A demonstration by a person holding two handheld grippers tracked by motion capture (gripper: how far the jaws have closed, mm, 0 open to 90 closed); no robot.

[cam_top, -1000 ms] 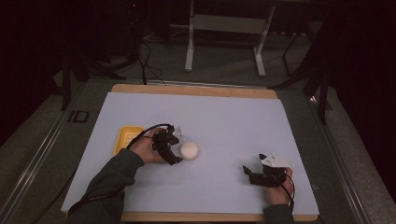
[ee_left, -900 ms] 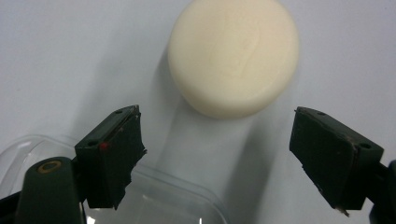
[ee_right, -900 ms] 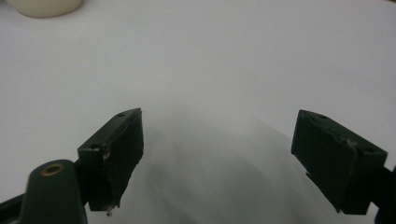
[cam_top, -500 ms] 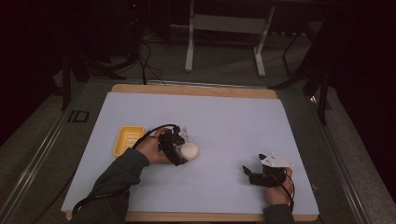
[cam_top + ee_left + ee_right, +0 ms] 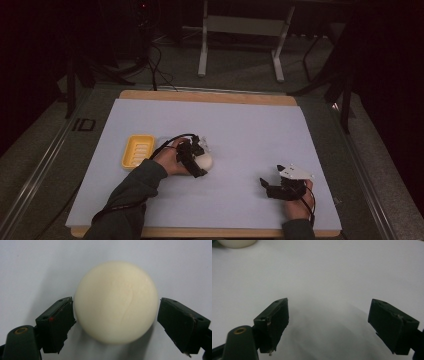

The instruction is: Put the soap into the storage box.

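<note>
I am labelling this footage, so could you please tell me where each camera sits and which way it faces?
High view: above the person's side, looking forward and down on the table; both forearms, left gripper, right gripper.
Left gripper view: rides that gripper, facing the cream ball between its open fingers.
Right gripper view: faces bare table between open fingers.
All three views show the ball.

One cream ball, one yellow tray, two grippers
</note>
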